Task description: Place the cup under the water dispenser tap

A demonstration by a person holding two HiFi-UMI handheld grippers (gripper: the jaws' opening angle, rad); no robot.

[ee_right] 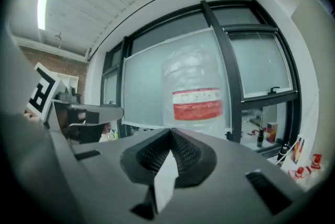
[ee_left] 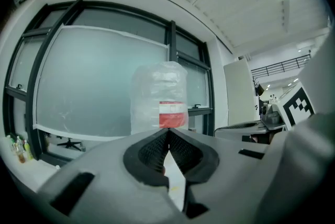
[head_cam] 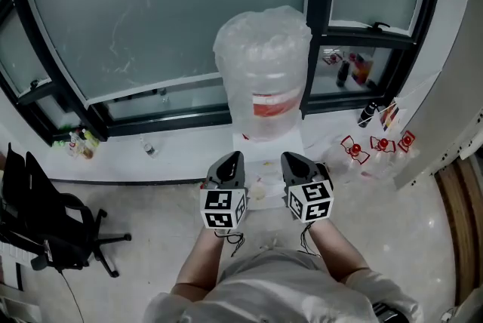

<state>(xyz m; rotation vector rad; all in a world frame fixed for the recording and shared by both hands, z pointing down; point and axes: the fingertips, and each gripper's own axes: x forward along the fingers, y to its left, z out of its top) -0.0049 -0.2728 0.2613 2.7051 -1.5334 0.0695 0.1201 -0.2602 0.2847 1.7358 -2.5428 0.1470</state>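
A water dispenser's big bottle [head_cam: 263, 72], wrapped in clear plastic with a red label, stands before the window. The dispenser's white top [head_cam: 266, 160] shows just below it. My left gripper [head_cam: 230, 160] and right gripper [head_cam: 294, 160] are held side by side in front of the dispenser, both shut with nothing between the jaws. In the left gripper view the closed tips [ee_left: 167, 132] point level at the bottle [ee_left: 159, 97]. The right gripper view shows the same, with tips [ee_right: 170, 132] together below the bottle [ee_right: 197, 93]. No cup or tap shows plainly in any view.
A black office chair [head_cam: 45, 227] stands at the lower left. Small bottles [head_cam: 80, 142] sit on the left windowsill, dark bottles [head_cam: 353, 71] on the right one. Several red-and-white pieces [head_cam: 381, 144] lie on the ledge to the right. A black window frame [head_cam: 321, 19] rises behind the dispenser.
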